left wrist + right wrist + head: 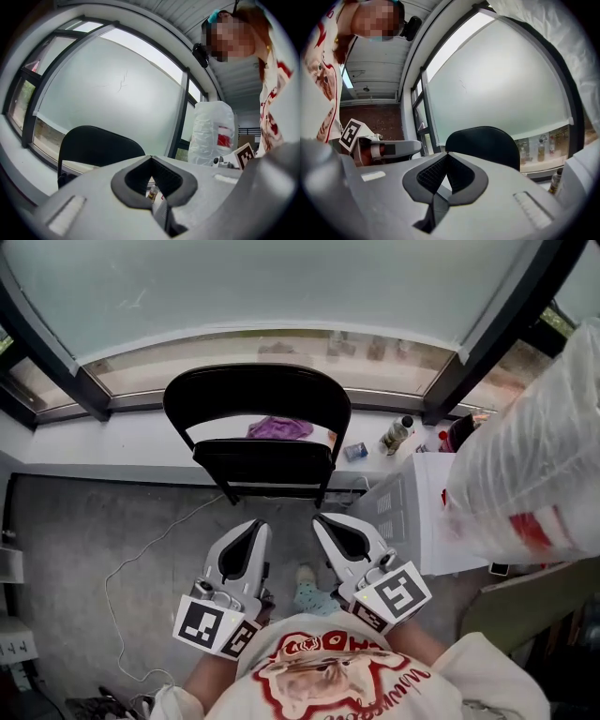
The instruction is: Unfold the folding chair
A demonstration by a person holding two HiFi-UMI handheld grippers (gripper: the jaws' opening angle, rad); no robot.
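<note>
A black folding chair (258,395) stands on the grey floor against the window ledge, its curved backrest towards the glass and its seat panel (264,463) facing me. My left gripper (255,526) and right gripper (323,519) hover side by side just short of the seat's front edge, both shut and empty, touching nothing. In the left gripper view the chair's backrest (98,145) shows beyond the shut left gripper (151,158). The right gripper view has the backrest (487,143) straight ahead, past the shut right gripper (447,154).
A purple cloth (279,428) and small bottles (397,435) lie on the white ledge behind the chair. A white unit (422,512) and a big plastic-wrapped bundle (534,456) crowd the right. A thin cable (141,559) trails over the floor at left.
</note>
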